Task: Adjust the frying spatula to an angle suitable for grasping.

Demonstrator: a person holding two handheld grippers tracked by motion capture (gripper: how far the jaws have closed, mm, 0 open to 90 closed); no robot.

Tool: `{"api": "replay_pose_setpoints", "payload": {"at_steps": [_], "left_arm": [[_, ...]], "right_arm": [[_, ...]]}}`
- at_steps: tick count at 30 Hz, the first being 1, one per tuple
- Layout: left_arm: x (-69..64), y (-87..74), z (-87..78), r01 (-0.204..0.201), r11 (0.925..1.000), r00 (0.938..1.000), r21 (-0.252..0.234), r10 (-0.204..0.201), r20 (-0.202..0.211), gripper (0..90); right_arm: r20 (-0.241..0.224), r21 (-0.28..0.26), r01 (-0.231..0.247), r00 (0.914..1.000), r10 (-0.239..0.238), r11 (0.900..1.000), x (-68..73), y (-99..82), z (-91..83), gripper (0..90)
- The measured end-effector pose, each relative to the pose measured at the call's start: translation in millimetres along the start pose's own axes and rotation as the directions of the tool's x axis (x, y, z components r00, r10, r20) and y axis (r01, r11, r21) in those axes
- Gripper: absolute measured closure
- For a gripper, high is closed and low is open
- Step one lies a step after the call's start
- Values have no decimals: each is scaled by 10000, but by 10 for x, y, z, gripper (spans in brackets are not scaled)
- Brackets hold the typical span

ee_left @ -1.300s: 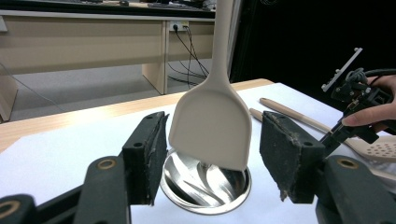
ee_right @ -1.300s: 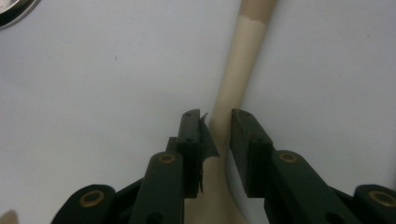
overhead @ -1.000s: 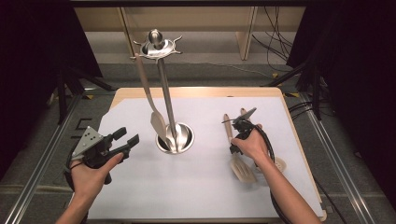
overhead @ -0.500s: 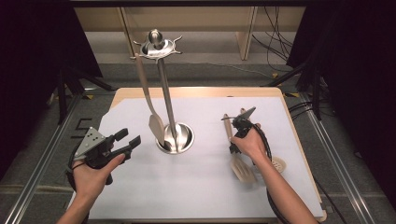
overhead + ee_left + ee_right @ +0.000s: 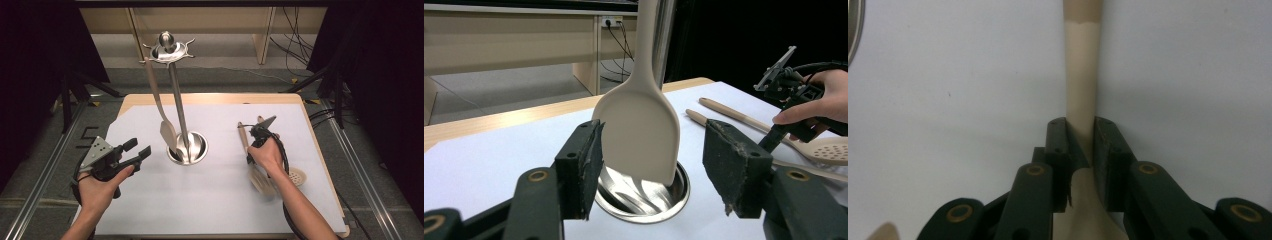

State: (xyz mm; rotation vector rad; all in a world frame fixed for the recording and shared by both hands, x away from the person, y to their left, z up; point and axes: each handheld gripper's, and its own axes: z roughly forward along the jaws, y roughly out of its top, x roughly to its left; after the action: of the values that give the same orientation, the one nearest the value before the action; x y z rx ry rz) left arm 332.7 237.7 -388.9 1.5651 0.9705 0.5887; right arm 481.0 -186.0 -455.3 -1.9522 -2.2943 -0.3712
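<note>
A beige utensil with a wooden handle end point(image 5: 243, 134) lies on the white table sheet at the right, its head point(image 5: 262, 182) blurred. My right gripper point(image 5: 251, 159) points down at it. In the right gripper view the jaws have just been closing, and the right gripper point(image 5: 1081, 140) now has its pads against the beige handle point(image 5: 1082, 80). My left gripper point(image 5: 139, 148) is open at the left, aimed at a beige spatula point(image 5: 167, 134) that hangs from a metal stand point(image 5: 172, 85). In the left gripper view that spatula point(image 5: 639, 130) sits beyond the open left gripper point(image 5: 656, 165), untouched.
A slotted spoon point(image 5: 297, 176) lies beside the right hand, its handle point(image 5: 260, 120) pointing away. The stand's round base point(image 5: 197, 150) sits mid-table, with a hook crown point(image 5: 167, 47) on top. The wooden table edge point(image 5: 215, 98) runs along the back, and cables lie on the floor behind.
</note>
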Motion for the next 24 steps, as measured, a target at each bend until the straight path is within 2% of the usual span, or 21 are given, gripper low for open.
{"api": "replay_pose_setpoints", "payload": {"at_steps": [1,2,3,5,6,7,8,11,12,14,15,16,17,18,20,21,22,23,24], "left_arm": [[0,0,1,-5,10000,10000,5,5,-1,406],[0,0,3,-24,10000,10000,21,24,-8,405],[0,-1,4,-39,10000,10000,39,39,0,406],[-8,-3,7,-32,10000,10000,36,32,25,406],[-13,-5,8,-30,10000,10000,32,30,39,405],[-16,-5,8,-48,10000,10000,42,47,51,406],[-19,-5,7,-71,10000,10000,55,70,66,406],[-31,-4,10,-91,9999,9999,70,91,100,408],[-31,-8,21,-83,10000,9997,-3,83,224,408],[-41,-6,19,-147,9999,9998,80,145,166,410],[-57,-10,22,-16,10000,9999,95,15,132,411],[-60,-9,27,-69,9999,9998,106,67,181,412],[-70,-11,34,6,9999,9998,103,-8,204,413],[-77,-14,47,13,10000,9996,39,-14,268,413],[-98,-2,64,-240,9996,9991,121,236,364,416],[-118,1,84,-242,9997,9985,55,239,492,417],[-144,10,92,-294,9995,9982,135,287,518,418],[-166,18,110,-369,9992,9973,138,360,635,419],[-190,24,137,-367,9993,9961,47,362,798,420]], "right_arm": [[-124,144,-454,9989,456,9989,27,3,-24,790],[-122,22,-305,9995,305,9995,26,-12,-29,790],[-209,67,-458,9987,459,9989,40,-23,-42,790],[-277,-140,-339,9991,335,9993,47,-56,-60,790],[-269,-390,-150,9995,140,9991,53,-80,-69,790],[-397,-746,-484,9982,455,9960,83,-92,-77,790],[-567,-837,-484,9974,437,9953,89,-110,-96,789],[-515,-1531,-137,9987,59,9881,90,-176,-147,789],[-383,-1841,77,9992,-150,9829,82,-205,-164,789],[-302,-2326,261,9990,-340,9722,75,-256,-201,789],[-320,-2702,626,9968,-739,9608,46,-283,-217,789],[-536,-2713,528,9961,-698,9611,54,-315,-245,789],[-333,-2972,626,9966,-758,9528,51,-340,-264,789],[-390,-3152,636,9960,-799,9469,63,-371,-288,789],[-322,-3530,1039,9919,-1231,9298,52,-425,-312,789],[-387,-3704,1113,9901,-1350,9222,57,-455,-329,789],[-442,-4008,1310,9858,-1620,9067,60,-481,-340,789],[-599,-4070,1174,9861,-1547,9059,88,-521,-371,788],[-312,-4307,1523,9826,-1833,8896,68,-541,-392,788]]}}
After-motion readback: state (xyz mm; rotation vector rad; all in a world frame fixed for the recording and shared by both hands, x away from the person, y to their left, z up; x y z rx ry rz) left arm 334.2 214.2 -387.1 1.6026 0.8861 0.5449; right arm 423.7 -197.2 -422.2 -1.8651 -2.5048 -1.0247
